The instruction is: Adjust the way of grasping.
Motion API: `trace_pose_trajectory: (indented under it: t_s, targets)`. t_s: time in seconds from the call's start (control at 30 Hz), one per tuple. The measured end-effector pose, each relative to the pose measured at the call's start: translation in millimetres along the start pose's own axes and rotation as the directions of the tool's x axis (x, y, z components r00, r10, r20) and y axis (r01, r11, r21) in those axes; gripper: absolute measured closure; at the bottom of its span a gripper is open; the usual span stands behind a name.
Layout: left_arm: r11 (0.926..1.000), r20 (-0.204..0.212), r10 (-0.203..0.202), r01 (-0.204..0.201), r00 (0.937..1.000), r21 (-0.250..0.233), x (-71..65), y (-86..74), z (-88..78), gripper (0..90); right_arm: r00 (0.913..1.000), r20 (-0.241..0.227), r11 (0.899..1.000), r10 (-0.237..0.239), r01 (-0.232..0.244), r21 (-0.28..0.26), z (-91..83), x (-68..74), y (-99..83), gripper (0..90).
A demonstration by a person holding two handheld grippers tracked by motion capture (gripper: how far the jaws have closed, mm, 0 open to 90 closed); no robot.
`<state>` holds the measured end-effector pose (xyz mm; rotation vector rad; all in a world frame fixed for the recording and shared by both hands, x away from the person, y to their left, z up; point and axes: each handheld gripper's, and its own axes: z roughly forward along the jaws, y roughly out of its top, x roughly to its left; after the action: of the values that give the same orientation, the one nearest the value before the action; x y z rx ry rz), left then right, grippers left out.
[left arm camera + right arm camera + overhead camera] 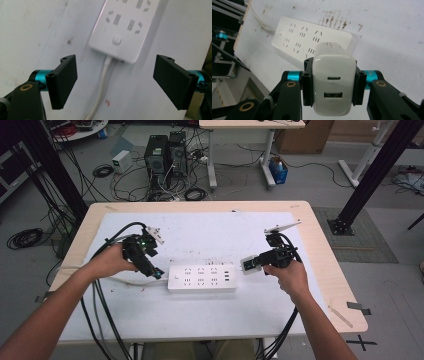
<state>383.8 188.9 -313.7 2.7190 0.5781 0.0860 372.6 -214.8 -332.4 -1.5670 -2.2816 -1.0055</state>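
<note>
The charger sits clamped between the right claw's jaws by its flat sides, ports facing the camera, probably so its prongs can point at the strip just ahead and below. The left claw hangs open and empty over the strip's switch end, likely placed to steady it. The prongs are hidden behind the charger's body. The strip's cord runs off between the left jaws, cut by the frame.

High view: from above the person's side, facing forward and down on the table.
Left gripper view: close, looking down on the strip's cord end.
Right gripper view: farther back, facing the strip.
Shared: strip.
</note>
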Motion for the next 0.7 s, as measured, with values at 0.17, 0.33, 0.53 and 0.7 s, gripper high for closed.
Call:
trace_pose_trajectory:
  t_s: [0.17,0.33,0.53,0.7]
  targets:
    - [0.9975,-0.008,-0.042,0.043,0.9991,0.056,19.9,-24.5,-17.0,19.6,0.9911,0.073,0.993,-0.111,0.108,0.039,-7.0,12.5,12.7,62.2]
    - [0.9937,-0.048,-0.085,0.088,0.9953,0.070,25.1,-37.2,-22.3,19.6,0.9703,0.080,0.973,-0.229,0.225,0.056,-13.0,25.7,22.6,62.1]
    - [0.9933,-0.051,-0.090,0.094,0.9946,0.068,23.4,-48.0,-25.3,19.6,0.9525,0.106,0.958,-0.285,0.280,0.065,-14.0,35.6,29.4,62.1]
    - [0.9945,-0.056,-0.090,0.092,0.9944,0.049,19.1,-51.4,-28.0,19.6,0.9427,0.108,0.948,-0.316,0.309,0.074,-11.0,41.7,29.4,62.1]
